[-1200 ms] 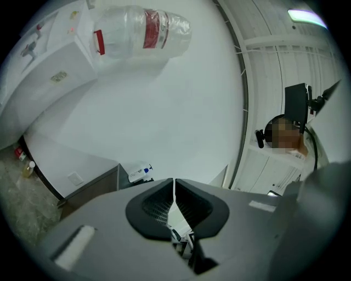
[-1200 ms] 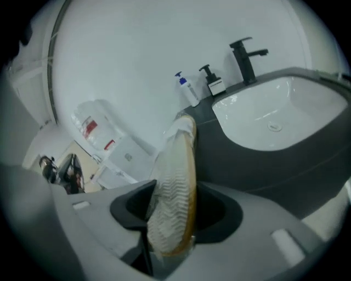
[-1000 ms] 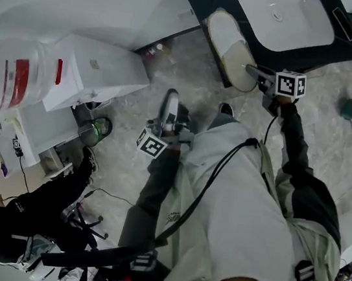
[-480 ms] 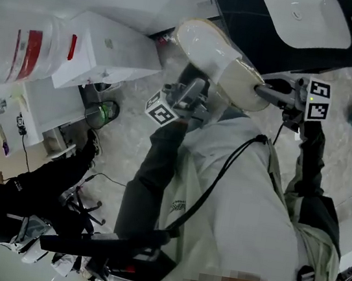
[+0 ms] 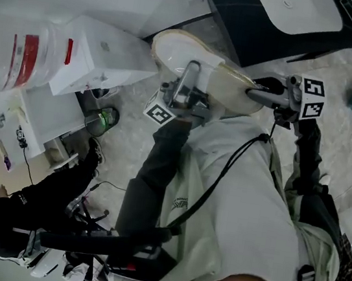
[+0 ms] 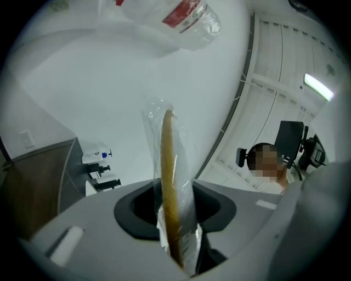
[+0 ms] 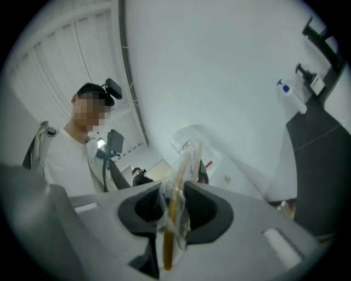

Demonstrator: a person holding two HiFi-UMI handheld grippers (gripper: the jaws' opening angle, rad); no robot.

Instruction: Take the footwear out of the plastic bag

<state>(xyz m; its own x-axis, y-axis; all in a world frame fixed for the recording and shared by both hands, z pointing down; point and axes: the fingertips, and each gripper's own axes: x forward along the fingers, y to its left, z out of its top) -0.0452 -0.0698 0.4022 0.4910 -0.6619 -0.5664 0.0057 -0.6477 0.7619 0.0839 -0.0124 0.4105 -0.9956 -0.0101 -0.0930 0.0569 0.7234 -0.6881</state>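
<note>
Footwear (image 6: 166,181) only edge-on through plastic bag (image 6: 185,164)

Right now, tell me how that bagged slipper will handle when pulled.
The slipper looks thin and holds straight edge-on, so probably light and fairly stiff. Its clear plastic bag is glossy and crinkled, so likely slippery and apt to slide over the sole.

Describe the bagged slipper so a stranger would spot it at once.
Start at the white sink basin in the dark counter at the head view's top. Just below it, held up before the person's pale jacket, is a flat cream slipper with a tan sole in a clear plastic bag. Unlike the bigger red-banded bag at left, it is held in mid-air.
</note>
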